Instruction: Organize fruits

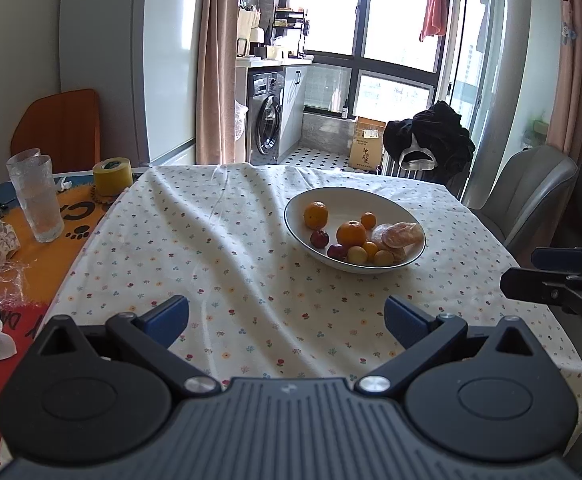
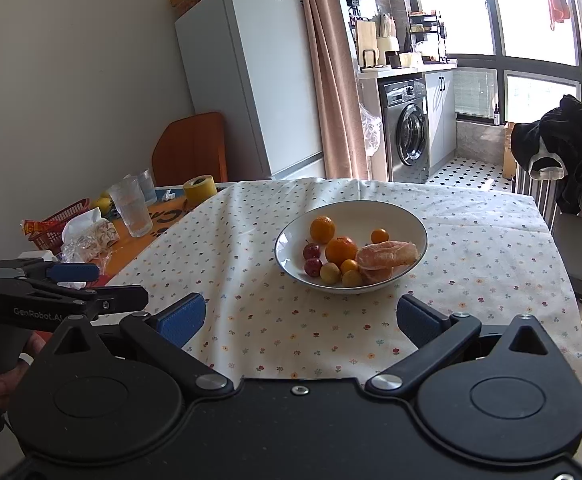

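Oranges, small red and yellow fruits and peeled citrus segments lie together in the white bowl (image 2: 351,240) on the cloth-covered counter (image 2: 251,320). Short of the bowl, left gripper (image 1: 287,320) and right gripper (image 2: 301,318) hover wide open, empty. The scene fits either fruit gathered or awaiting sorting. Only the right view shows a red basket (image 2: 61,220) left of the bowl.

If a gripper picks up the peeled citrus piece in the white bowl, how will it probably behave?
The peeled pale-orange citrus piece shows bare membrane without rind, so it is probably soft and may tear or squash under a firm squeeze. Its surface looks moist, so it may be slippery. It lies flat against the white bowl wall, so it is unlikely to roll.
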`<state>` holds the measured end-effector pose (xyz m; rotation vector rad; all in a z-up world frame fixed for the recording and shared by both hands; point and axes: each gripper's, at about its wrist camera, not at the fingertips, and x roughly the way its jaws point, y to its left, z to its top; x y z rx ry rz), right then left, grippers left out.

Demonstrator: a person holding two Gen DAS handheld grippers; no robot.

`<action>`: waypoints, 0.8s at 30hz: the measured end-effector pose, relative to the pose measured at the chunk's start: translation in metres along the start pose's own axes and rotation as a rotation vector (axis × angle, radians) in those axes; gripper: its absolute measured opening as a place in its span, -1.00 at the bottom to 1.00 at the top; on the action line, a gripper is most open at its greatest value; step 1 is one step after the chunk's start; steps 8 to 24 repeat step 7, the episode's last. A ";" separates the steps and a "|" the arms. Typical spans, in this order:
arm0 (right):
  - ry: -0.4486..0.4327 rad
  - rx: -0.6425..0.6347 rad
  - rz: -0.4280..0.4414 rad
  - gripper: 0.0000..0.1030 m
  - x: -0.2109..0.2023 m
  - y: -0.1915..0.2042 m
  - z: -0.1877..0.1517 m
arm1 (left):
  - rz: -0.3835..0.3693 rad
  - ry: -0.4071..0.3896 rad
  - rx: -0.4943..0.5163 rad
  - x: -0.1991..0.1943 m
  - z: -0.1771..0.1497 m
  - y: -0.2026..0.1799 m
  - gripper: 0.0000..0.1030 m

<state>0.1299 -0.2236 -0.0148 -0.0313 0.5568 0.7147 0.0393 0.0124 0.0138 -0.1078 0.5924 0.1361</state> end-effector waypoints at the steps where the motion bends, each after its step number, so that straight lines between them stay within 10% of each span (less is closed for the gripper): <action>1: 0.000 0.000 0.002 1.00 0.000 0.000 0.000 | -0.001 -0.004 0.004 -0.001 0.000 -0.001 0.99; 24: 0.002 0.002 0.005 1.00 0.001 0.000 0.000 | -0.008 -0.001 0.004 -0.001 0.001 -0.001 0.99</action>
